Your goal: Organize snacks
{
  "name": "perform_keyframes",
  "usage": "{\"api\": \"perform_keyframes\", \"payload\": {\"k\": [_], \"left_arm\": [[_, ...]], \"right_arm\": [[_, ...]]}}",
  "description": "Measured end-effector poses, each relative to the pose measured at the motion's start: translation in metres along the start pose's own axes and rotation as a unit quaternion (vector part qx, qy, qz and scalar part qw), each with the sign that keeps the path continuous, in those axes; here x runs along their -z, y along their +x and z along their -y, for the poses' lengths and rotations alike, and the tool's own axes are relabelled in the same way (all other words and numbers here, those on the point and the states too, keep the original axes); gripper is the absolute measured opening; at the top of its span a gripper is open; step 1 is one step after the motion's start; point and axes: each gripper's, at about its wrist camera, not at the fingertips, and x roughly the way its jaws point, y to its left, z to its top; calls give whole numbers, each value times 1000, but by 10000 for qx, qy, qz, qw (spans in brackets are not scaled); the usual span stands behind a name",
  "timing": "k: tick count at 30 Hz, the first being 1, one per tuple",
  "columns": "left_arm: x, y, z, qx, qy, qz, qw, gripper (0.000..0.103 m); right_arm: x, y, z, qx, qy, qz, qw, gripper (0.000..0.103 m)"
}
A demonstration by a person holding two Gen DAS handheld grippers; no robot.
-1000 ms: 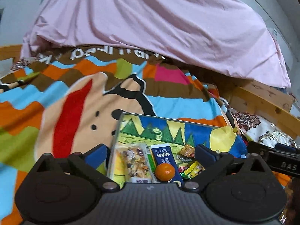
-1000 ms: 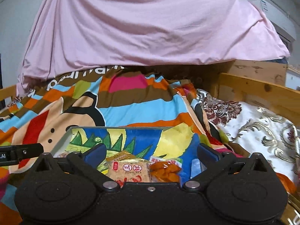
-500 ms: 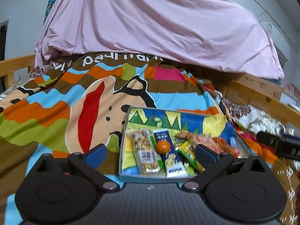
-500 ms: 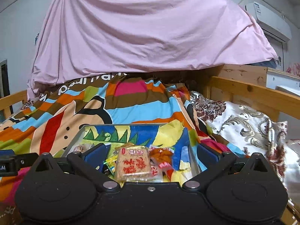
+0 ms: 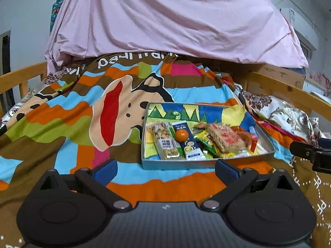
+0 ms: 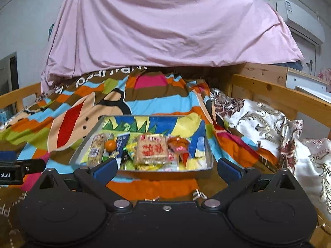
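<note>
Here both grippers point(image 5: 164, 170) point(image 6: 165, 169) spread wide, empty, near snack tray point(image 5: 206, 163); labels blurry.

Snack-filled tray point(image 5: 266, 140) on striped blanket point(image 5: 68, 111)

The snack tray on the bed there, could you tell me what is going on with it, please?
A person holds a claw in each hand, both facing the tray on the colourful blanket. The left claw and right claw are open and empty, short of the tray. Inside it lie a nut bar, a blue packet with a small orange on it, a rice cracker pack and other wrapped snacks. Nothing is gripped.
</note>
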Motion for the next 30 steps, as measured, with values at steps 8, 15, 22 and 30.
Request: {"api": "perform_keyframes", "payload": {"k": [8,15,22,30], "left_arm": [[9,-14,3,-40,111,-78,9999,102],[12,-18,5,-56,147,-90,9998,102],[13,-19,5,-67,153,-91,9998,102],[13,-19,5,-62,157,-92,9998,102]], "right_arm": [[4,-12,2,21,21,-32,10000,102],[5,-15,4,47,30,-28,10000,102],[5,-15,4,45,36,-35,10000,102],[5,-14,4,41,32,-38,10000,102]]}}
